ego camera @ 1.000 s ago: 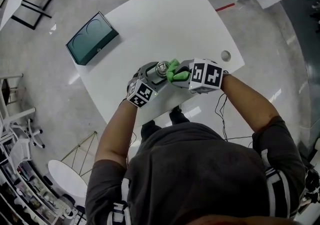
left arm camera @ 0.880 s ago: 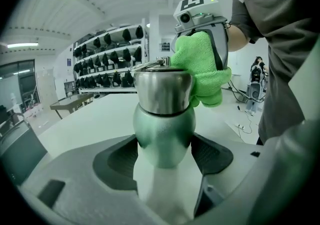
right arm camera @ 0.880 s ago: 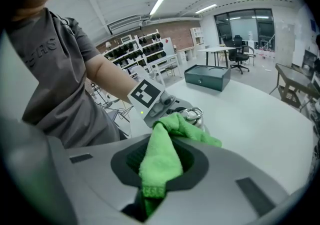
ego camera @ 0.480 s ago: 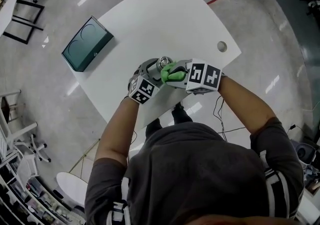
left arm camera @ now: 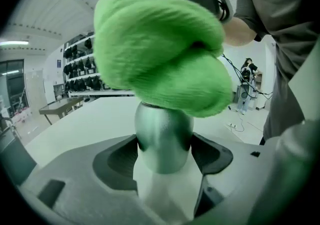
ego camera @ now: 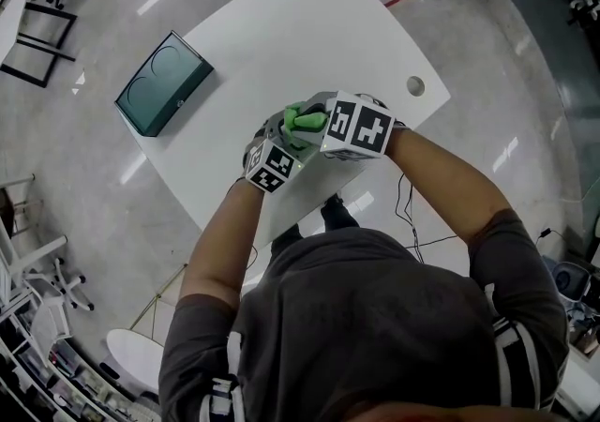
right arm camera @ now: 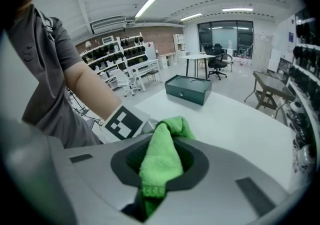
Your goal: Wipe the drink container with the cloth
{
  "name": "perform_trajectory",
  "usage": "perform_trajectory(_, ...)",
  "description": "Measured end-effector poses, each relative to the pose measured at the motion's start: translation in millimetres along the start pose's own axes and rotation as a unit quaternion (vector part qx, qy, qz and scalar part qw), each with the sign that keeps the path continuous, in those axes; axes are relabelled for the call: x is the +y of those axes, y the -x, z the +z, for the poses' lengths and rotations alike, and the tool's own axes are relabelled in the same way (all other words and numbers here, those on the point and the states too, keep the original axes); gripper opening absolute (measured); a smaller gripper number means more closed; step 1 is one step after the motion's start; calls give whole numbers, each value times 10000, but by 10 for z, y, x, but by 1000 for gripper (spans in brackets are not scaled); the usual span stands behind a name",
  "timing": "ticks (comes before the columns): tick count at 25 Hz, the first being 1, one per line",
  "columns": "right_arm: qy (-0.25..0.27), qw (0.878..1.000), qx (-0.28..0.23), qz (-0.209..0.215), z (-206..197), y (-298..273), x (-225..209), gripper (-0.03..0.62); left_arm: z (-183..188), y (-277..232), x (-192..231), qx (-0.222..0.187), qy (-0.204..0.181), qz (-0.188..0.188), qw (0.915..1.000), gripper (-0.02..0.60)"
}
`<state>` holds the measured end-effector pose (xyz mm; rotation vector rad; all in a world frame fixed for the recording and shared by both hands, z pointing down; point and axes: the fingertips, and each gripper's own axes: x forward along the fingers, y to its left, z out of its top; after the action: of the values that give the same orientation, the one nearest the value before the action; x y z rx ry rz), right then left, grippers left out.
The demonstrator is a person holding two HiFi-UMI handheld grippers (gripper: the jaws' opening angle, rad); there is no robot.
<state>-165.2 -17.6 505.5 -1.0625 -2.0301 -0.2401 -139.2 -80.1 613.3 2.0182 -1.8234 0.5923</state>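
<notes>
Since half a second ago the right gripper has swung across onto the drink container; back then the green cloth sat just beside the container's bare metal top, and now it lies over that top and hides it in the head view. Meanwhile the left gripper has barely shifted; it stays clamped on the container.

The container is a rounded, dull silver vessel standing upright between the left gripper's jaws; both jaws press against its sides, one on each flank, opened only as far as its body fills them. Below the metal part the container looks pale and blurred, and whether its base touches the table cannot be told.

The cloth is bunched into a thick wad directly on top of the container, touching its shoulder and spreading wider than it on both sides. The right gripper's jaws are closed on the cloth; a folded strip of it runs through the narrow gap between them, and a tuft sticks out past the tips toward the container.

Both grippers meet at the container, the right one reaching in over it from the person's side – the left one holding it from below the cloth.

A dark teal box stands well apart from the container, near the table's edge; a small round hole in the tabletop lies near the container on the opposite side from the box.
</notes>
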Motion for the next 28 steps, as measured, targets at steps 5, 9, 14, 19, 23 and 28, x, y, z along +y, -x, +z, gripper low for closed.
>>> perform_trajectory(5, -411, 9975, -285, -507, -19, 233, -415, 37, -9, 5, -10, 26, -144, -132, 9998, 336)
perform_trajectory(9, -1283, 9861, -741, -753, -309, 438, -698, 37, -38, 13, 7, 9, -182, -196, 9996, 336)
perform_trajectory(14, -1876, 9769, -710, -742, -817, 404, -663, 37, -36, 15, 4, 5, -207, -284, 9994, 336)
perform_trajectory(19, -2154, 9714, -832, -560, -1001, 212, -511, 38, -36, 3, 11, 14, -185, -319, 9993, 336)
perform_trajectory(23, -2299, 9686, -667, -678, -1163, 129, -566, 37, -18, 0, 3, 2, -178, -348, 9992, 336)
perform_trajectory(28, -2315, 9694, -237, -781, -1406, -135, -572, 37, -43, 5, 2, 5, -146, -376, 9992, 336)
